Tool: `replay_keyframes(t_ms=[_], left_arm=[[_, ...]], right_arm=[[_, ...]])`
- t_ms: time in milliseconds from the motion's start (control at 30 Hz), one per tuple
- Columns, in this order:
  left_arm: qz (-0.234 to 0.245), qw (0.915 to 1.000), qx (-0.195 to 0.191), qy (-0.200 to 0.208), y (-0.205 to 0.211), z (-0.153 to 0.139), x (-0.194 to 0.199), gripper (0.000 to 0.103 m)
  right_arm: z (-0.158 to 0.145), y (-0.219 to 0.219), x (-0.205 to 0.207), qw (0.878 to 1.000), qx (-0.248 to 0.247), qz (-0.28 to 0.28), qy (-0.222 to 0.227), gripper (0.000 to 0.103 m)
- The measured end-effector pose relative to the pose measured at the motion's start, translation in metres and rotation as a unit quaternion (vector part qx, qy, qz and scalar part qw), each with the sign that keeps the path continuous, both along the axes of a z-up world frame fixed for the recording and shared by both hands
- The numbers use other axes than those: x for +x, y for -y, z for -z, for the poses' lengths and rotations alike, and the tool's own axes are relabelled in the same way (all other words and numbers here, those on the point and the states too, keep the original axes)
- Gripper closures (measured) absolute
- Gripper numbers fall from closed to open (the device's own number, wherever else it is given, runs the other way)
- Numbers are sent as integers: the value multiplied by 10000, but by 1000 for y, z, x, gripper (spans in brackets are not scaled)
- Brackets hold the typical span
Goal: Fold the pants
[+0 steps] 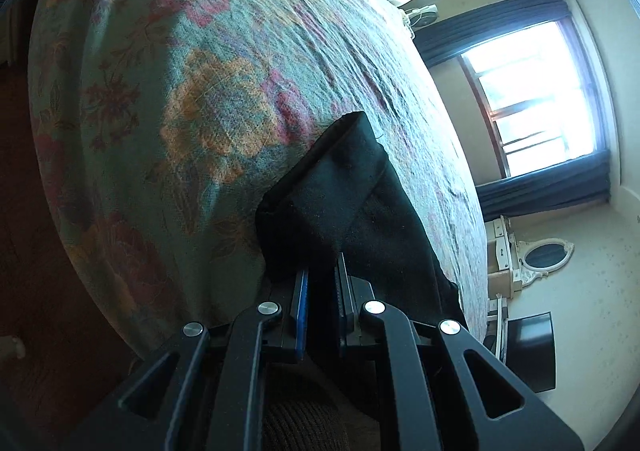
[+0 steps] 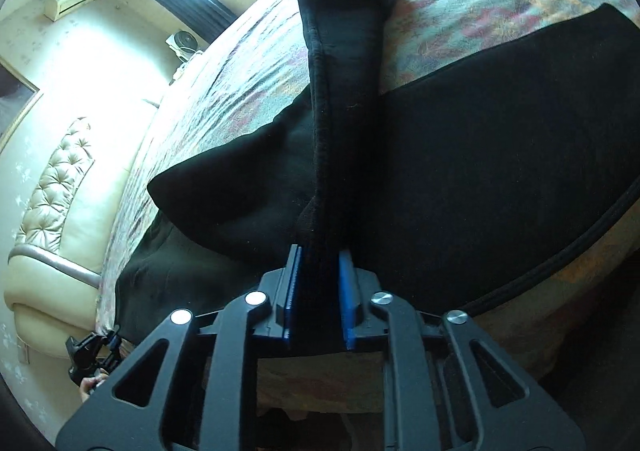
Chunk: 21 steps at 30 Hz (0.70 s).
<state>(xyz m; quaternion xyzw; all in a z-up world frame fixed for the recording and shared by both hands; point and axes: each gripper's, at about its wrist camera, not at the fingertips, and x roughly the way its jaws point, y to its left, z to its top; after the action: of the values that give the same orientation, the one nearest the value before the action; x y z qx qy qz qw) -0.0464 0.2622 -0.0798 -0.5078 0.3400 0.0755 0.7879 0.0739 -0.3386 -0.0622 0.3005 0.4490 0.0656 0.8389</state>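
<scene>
Black linkage bars of the left gripper (image 1: 320, 283) fill the bottom of the left wrist view. Its blue-padded jaws are clamped tight on a bunched fold of the black pants (image 1: 340, 191), which rise out of the jaws and lie over the near edge of the bed (image 1: 180, 51). That bed, covered in a faded green floral blanket, is the landmark for everything else. Left of the held cloth, only bare blanket shows. Right of the bed's far edge are a curtained window (image 1: 536, 99) and an oval mirror (image 1: 544, 253).

From the right wrist view, the right gripper (image 2: 318, 283) straddles a thick seamed band of the pants (image 2: 480, 151). The left pad touches the band; the right pad shows a slight gap, so the hold looks loose, not firmly clamped. The band runs straight away from the jaws across the bed. The rest of the garment spreads flat on the blanket to both sides. Left of the bed stands a tufted cream headboard (image 2: 52, 195).

Both grippers tilt downward toward the bed. Holding two parts of the garment likely lets the person lift and lay it over in a fold.
</scene>
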Motion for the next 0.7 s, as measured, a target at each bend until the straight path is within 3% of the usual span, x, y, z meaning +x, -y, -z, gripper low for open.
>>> replay_keyframes(t_ms=[67,133,167,300,367,433,467,600,700], left_arm=[[-43,10000,-66,-45,0,1,-5,91],[-56,9999,-44,-105,-1,2,-11,87],[-40,9999,6,-133,-4,2,-10,87],[-66,9968,746,-277,-6,-11,-25,82],[-79,9926,1185,-242,-5,-25,-30,68],[-100,9876,1563,-98,1,-42,-29,21],[-129,9862,1653,4,6,-50,-26,15],[224,9845,1731,188,30,-71,10,14],[614,9794,1923,109,56,-71,44,14]], right_arm=[[-6,8,0,9999,-42,129,22,56],[-20,18,5,9992,-210,325,114,50],[-28,26,8,9983,-331,437,207,41],[-63,49,40,9941,-738,662,435,32],[-75,47,71,9928,-938,558,488,23],[-81,36,109,9887,-1349,379,535,19],[-81,29,133,9855,-1610,218,481,17],[-57,-3,219,9706,-2398,-206,16,16],[-34,-18,270,9493,-3100,-308,-414,17]])
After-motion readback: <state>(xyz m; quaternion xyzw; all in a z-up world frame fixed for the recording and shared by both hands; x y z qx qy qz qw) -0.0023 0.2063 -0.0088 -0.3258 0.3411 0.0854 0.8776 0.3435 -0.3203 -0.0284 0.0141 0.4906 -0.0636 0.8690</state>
